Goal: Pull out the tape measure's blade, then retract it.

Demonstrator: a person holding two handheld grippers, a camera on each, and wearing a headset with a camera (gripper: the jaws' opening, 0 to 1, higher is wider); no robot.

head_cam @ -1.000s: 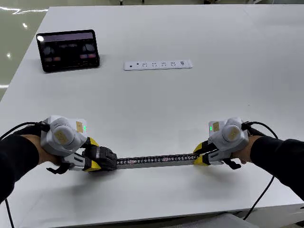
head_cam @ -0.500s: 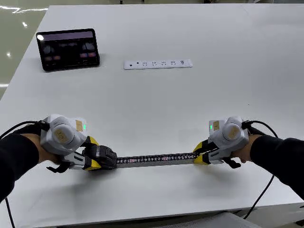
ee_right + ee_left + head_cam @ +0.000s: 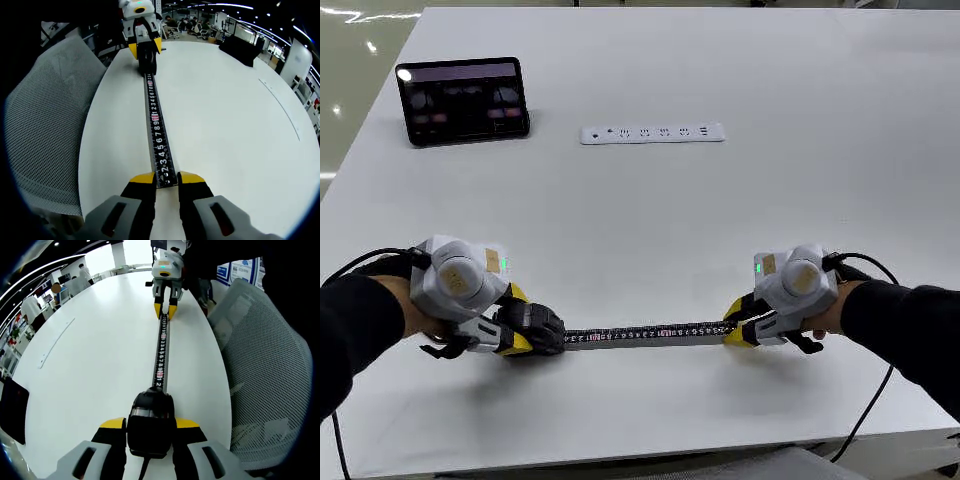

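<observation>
Head view, left tongs (image 3: 519, 322) clamp tape measure (image 3: 540, 328), right tongs (image 3: 733, 325) pinch blade (image 3: 645, 335)

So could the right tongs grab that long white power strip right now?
Probably not yet: the right tongs are shut on the black tape measure blade, and the long white power strip lies far ahead across the white table.

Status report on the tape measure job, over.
Left gripper shut on tape measure case. Right gripper shut on blade tip, blade out flat along the table between them. Tablet and power strip far back, nothing in the way.
</observation>
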